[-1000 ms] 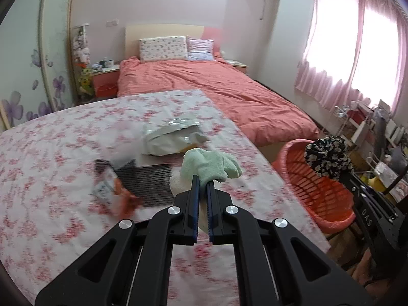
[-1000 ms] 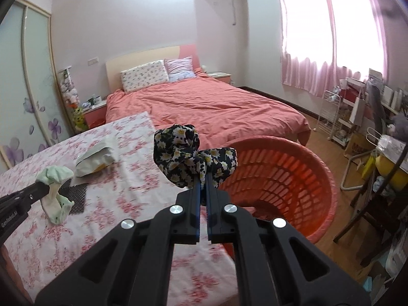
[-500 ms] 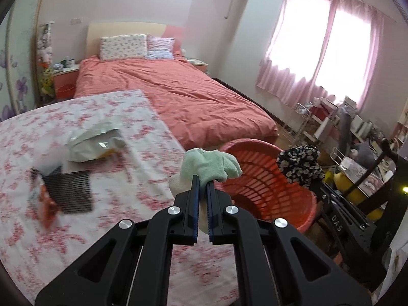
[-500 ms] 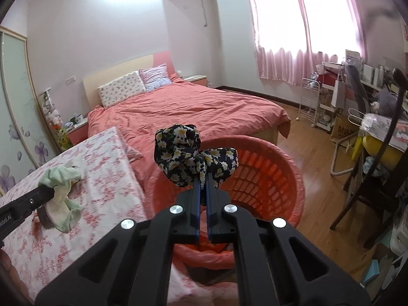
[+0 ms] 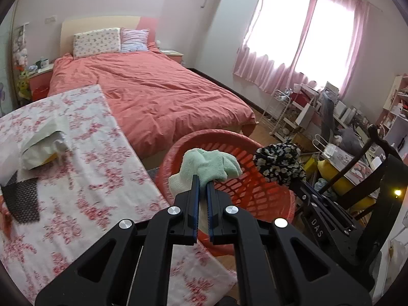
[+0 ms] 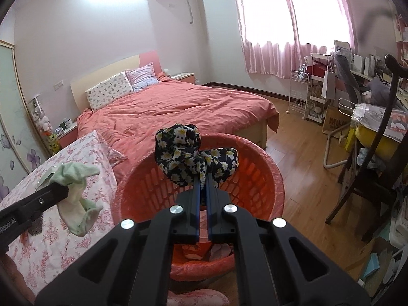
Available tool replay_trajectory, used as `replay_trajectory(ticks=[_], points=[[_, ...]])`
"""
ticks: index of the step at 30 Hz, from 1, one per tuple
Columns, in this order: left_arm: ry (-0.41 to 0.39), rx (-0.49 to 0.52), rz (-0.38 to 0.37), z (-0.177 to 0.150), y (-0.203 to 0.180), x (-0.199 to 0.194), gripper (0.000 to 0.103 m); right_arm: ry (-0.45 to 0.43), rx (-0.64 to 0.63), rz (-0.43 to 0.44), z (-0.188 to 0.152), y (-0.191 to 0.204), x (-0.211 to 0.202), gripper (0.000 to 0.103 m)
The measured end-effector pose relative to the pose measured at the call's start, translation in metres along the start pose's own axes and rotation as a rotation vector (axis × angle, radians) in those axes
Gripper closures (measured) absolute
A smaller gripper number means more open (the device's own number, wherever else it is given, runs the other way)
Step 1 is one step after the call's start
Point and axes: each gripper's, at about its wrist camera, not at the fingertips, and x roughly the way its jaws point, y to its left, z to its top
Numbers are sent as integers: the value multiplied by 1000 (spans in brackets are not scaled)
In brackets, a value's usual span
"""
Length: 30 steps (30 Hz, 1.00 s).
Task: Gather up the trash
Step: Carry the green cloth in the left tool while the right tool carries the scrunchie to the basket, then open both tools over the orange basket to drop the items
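Both grippers have swung away from the flowered table (image 5: 76, 178) toward the red basket (image 6: 267, 168) since a second ago. Clamped in the right gripper (image 6: 202, 193) is a bunched daisy-print cloth (image 6: 193, 158), now above the basket's mouth. Pinched in the left gripper (image 5: 201, 191) is a pale green sock (image 5: 209, 163), near the basket's table-side rim. To drop cleanly, I judge each should be centred over the opening before its jaws part, the left one travelling further in.
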Motion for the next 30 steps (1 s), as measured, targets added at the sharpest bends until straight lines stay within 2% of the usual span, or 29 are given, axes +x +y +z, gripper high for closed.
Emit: replay_trajectory(ticks=[14,19,20,22,24,30], points=[[50,7,-69,2,-17,32,98,19,34,17,5,-11,19,98],[104,-32,-71,1,-14,50,97,28,55,42,8,-14,26,88],[121,-39,-71,0,-12,54,95,34,57,45,8,-15,28,87],[135,-46,-59,-2,-9,57,84,44,60,42,9,-17,31,79],[135,-52,-45,-4,-7,57,65,48,62,32,8,-19,32,73],[130,-38,14,-6,2,50,60,43,45,-1,4,-20,29,60]])
